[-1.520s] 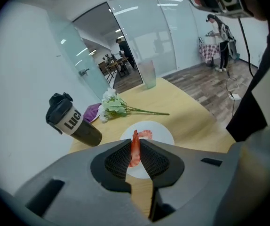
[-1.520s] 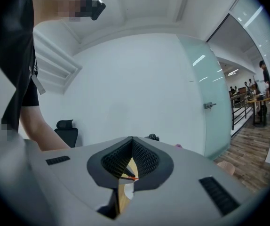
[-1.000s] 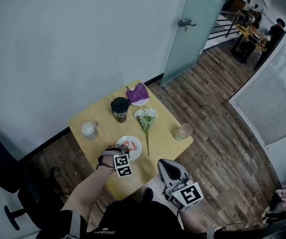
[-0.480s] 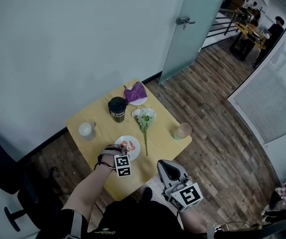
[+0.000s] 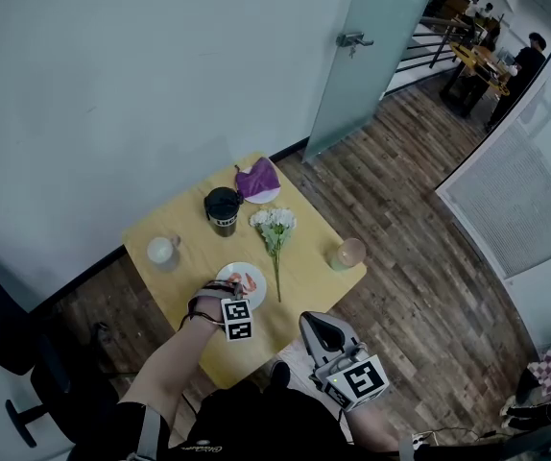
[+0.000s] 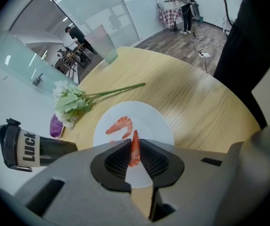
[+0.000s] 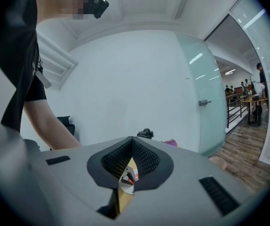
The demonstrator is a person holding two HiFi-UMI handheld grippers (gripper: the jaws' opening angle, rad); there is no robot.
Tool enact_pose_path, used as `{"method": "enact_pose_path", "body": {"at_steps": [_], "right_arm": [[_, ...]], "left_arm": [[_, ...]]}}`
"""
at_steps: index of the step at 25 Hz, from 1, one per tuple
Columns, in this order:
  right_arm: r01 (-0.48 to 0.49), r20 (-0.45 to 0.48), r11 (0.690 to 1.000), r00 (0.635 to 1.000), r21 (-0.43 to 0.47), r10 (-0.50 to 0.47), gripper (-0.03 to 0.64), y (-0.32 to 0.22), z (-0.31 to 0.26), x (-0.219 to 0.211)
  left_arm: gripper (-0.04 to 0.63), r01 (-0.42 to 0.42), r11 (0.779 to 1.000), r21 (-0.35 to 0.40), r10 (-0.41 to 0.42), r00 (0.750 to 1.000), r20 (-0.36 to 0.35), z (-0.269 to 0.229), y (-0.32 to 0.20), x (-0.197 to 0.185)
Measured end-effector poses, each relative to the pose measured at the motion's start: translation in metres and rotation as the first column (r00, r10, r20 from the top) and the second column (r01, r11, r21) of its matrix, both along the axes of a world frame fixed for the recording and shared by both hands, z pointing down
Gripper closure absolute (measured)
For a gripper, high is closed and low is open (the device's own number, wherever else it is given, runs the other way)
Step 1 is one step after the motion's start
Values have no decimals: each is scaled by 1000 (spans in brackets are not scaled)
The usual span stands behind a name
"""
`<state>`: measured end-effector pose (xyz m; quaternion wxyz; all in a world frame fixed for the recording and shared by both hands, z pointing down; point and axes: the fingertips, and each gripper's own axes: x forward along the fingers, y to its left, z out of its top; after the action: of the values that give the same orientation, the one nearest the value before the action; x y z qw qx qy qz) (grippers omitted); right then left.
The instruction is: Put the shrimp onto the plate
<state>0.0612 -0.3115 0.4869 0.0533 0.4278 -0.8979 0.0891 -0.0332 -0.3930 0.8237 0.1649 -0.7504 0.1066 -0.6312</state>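
The left tool (image 6: 135, 142) grips one shrimp (image 6: 135, 150) between its pads, just above a white plate (image 6: 157, 121) on the yellow worktop (image 6: 196, 102). A second shrimp (image 6: 120, 125) lies curled on the plate. The right tool (image 7: 132, 139) is closed and empty, off the worktop's near edge.

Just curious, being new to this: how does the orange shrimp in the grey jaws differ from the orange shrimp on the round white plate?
The held orange shrimp is pinched between the left gripper's pads, above the round white plate; the loose orange shrimp lies on that plate. The held one looks narrow and straight; the loose one curls in an arc. Both are orange-pink.
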Motion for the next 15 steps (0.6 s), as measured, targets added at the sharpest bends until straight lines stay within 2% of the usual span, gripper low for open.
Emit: {"method": "enact_pose_path", "body": {"at_steps": [10, 15], "right_arm": [[0, -14, 1000, 1000, -20, 0, 615, 3, 4, 1], [-2, 13, 1000, 1000, -10, 2, 615, -1, -4, -5]], "left_arm": [[534, 12, 1000, -22, -12, 1000, -5, 3, 2, 3], [534, 10, 1000, -16, -10, 1000, -5, 2, 0, 2]]}}
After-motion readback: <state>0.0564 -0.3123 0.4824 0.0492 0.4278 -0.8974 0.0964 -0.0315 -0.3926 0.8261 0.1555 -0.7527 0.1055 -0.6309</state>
